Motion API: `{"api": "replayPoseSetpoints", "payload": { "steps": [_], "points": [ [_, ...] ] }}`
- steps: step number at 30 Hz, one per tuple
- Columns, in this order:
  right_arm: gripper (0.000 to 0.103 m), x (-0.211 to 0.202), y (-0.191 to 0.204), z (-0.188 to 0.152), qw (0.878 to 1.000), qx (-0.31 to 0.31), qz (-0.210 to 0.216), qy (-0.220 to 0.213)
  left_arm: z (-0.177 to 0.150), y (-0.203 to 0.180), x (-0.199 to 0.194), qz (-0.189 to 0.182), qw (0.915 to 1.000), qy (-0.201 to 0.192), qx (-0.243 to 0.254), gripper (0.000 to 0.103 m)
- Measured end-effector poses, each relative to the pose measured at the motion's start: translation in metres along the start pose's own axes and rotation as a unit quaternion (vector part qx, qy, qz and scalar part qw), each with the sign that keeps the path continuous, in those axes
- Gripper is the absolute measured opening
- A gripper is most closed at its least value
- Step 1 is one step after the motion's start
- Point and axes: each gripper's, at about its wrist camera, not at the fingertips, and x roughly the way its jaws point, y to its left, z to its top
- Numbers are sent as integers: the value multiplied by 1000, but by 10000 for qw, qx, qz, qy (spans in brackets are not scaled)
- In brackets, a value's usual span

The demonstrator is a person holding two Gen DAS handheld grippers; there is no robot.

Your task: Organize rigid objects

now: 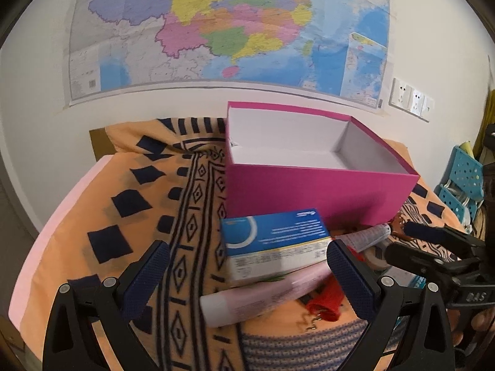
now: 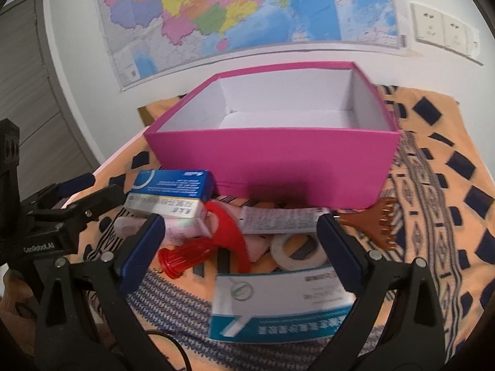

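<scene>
Both claws are spread wide with nothing gripped. The left claw (image 1: 247, 266) is hovered over the blue-and-white box (image 1: 275, 241) and pink bottle (image 1: 263, 300). The right claw (image 2: 241, 241) is held above the red tool (image 2: 210, 241), tape roll (image 2: 298, 250) and teal-white carton (image 2: 278, 306). The open magenta box (image 2: 272, 167) is seen just behind the pile on the orange patterned cloth (image 1: 92, 216), against the wall with the map (image 1: 229, 24).

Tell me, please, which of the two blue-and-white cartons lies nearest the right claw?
The large flat carton with the green circle, lying between the open right claw; the smaller carton sits leftward beside the pink box.
</scene>
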Motion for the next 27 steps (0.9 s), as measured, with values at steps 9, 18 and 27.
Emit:
{"api": "replayPoseSetpoints", "payload": {
  "steps": [9, 18, 27],
  "points": [
    [58, 42, 16, 9, 9960, -53, 763, 469, -6, 12, 24, -385, 9984, 410, -99, 75],
    [48, 72, 19, 20, 9917, 67, 1062, 728, -10, 10, 45, -696, 9945, 778, -48, 56],
    [44, 67, 18, 22, 9917, 41, 1076, 699, -7, 9, 35, -849, 9941, 671, -109, 55]
  ]
}}
